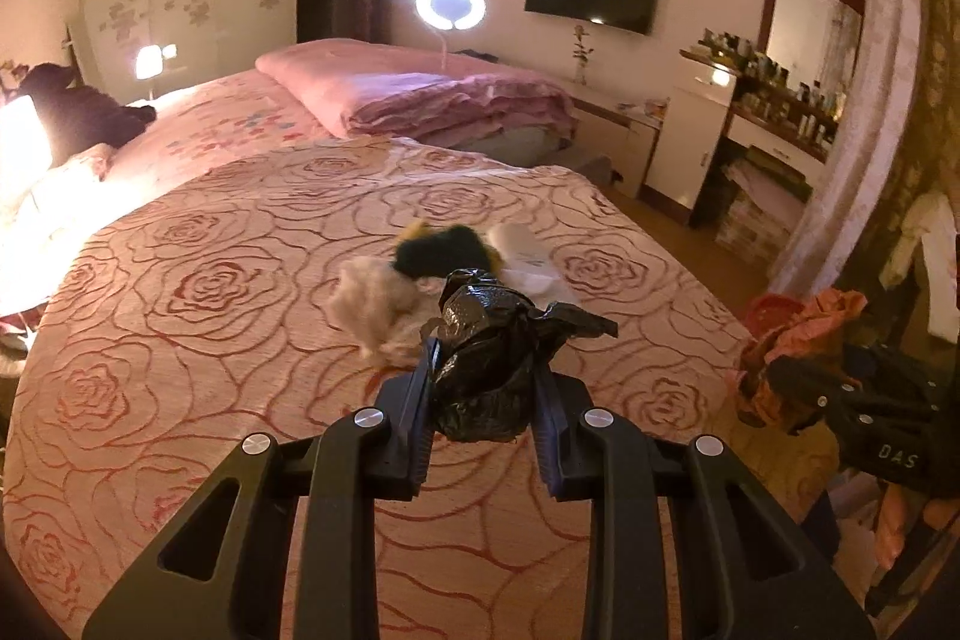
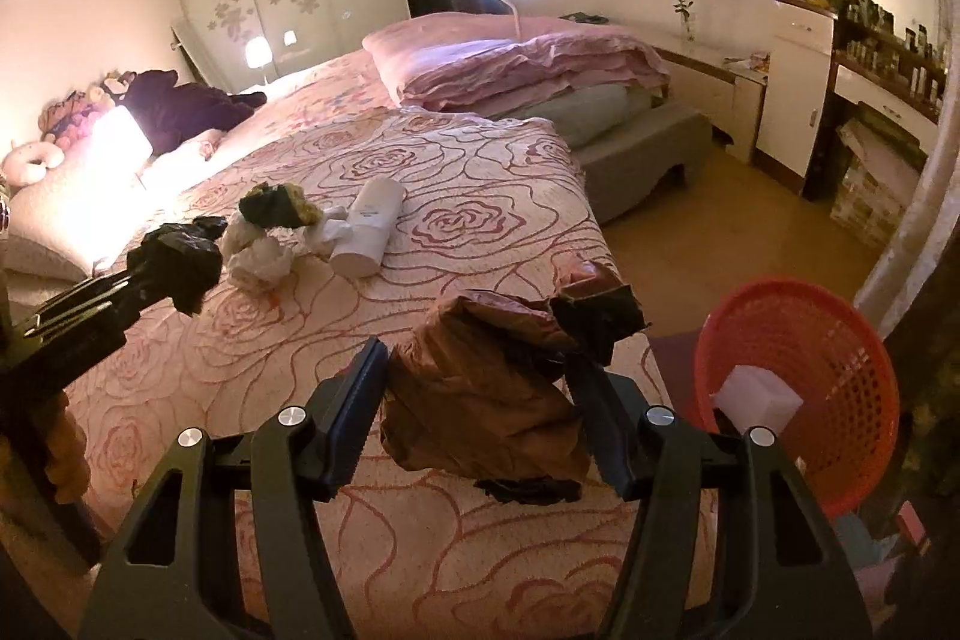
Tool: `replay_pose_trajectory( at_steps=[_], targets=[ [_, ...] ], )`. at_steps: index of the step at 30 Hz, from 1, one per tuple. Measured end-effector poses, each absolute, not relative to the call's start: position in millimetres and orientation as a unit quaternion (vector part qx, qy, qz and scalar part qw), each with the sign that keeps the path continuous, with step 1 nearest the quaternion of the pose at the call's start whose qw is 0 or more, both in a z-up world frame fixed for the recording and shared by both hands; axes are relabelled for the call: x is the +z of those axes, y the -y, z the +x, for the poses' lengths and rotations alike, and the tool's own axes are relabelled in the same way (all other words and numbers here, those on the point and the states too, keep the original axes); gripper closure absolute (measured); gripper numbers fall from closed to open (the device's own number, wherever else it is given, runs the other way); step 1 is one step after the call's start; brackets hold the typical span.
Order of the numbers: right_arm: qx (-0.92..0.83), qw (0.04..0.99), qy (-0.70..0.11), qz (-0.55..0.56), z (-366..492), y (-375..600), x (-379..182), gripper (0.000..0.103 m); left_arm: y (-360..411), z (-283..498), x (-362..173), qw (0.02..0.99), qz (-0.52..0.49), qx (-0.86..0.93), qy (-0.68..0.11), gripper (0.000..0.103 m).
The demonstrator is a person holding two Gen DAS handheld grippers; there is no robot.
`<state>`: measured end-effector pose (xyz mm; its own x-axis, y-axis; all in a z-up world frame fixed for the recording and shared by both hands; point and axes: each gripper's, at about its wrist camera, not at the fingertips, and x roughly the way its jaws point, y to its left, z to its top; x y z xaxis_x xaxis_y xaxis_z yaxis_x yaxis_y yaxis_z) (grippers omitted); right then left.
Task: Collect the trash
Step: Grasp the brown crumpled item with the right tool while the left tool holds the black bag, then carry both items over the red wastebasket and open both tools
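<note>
Left tongs (image 1: 480, 370): pinching a crumpled black plastic bag (image 1: 486, 340), lower centre of the left view.
Right tongs (image 2: 480, 388): pinching a crumpled brown wrapper (image 2: 480, 388) with a dark torn end, lower centre of the right view.
Red basket (image 2: 840, 340): lower right, beside the bed (image 2: 240, 370), a white piece already inside.
Remaining trash, mid-frame on the bed: crumpled tissues (image 2: 258, 256), dark-and-yellow wad (image 2: 276, 205), white bottle (image 2: 369, 226).
Risk: the wrapper looks loosely held and overhangs the tongs; it may slip out short of the basket or catch the rim.
</note>
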<state>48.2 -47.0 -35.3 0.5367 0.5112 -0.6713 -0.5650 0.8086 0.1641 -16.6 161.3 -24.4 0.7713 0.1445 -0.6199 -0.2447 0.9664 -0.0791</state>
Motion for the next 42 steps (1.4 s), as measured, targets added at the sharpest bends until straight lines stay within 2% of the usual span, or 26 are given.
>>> replay_pose_trajectory(
  at_steps=[22,42],
  targets=[
    [0.255,0.905,-0.341,0.003,59,99,-22,0.044,-125,9,-23,0.939,-0.049,0.078,-0.332,0.077],
    [0.143,0.933,-0.329,0.038,84,196,-22,0.043,-38,68,-14,0.940,0.000,-0.040,-0.338,0.077]
  ],
)
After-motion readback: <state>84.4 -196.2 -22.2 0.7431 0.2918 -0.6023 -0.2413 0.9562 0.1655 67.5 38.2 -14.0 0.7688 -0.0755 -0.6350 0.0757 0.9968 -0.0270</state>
